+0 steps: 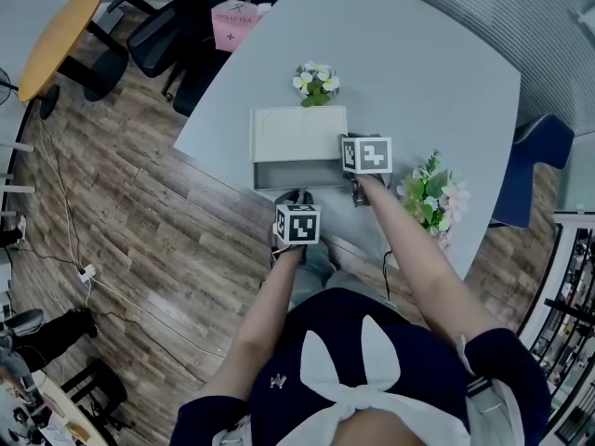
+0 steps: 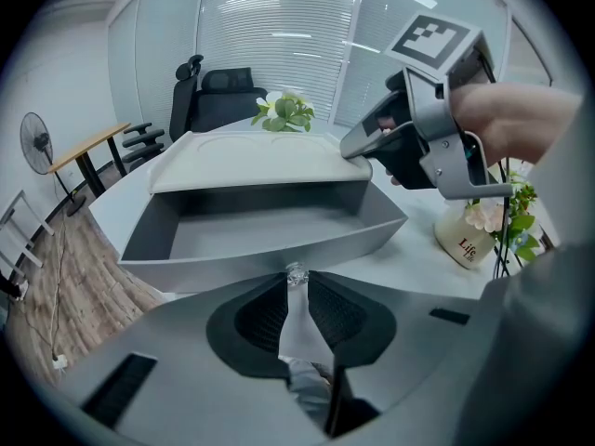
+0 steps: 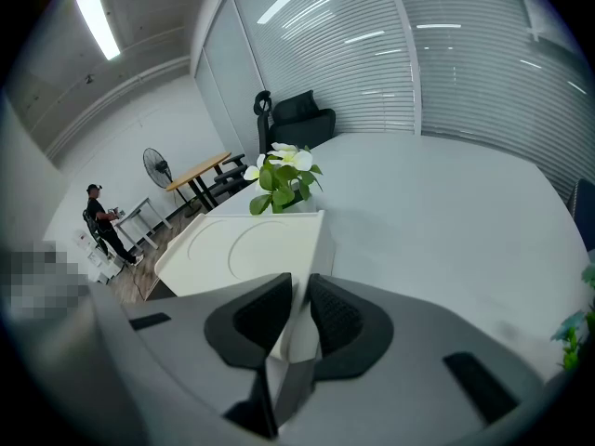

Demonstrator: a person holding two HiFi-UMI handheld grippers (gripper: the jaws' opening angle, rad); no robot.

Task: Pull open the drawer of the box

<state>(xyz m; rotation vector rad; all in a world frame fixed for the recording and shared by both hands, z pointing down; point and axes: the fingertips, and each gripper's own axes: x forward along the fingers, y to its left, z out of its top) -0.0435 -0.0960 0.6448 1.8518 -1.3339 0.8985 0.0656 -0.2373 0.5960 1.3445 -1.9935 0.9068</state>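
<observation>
The box (image 1: 297, 130) sits near the front edge of the grey table (image 1: 428, 82), its drawer (image 2: 260, 235) drawn out toward the person. The left gripper (image 2: 296, 284) is clenched on the drawer's small clear knob (image 2: 296, 273). The right gripper (image 3: 299, 291) pinches the box's right corner, and a flower pot (image 1: 316, 84) stands just behind the box.

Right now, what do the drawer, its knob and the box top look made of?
The drawer: probably matte grey plastic, smooth thin walls. The knob: clear, faceted, glinting; acrylic or glass, can't tell. The box top: off-white matte plastic, likely, with a moulded circular recess.
</observation>
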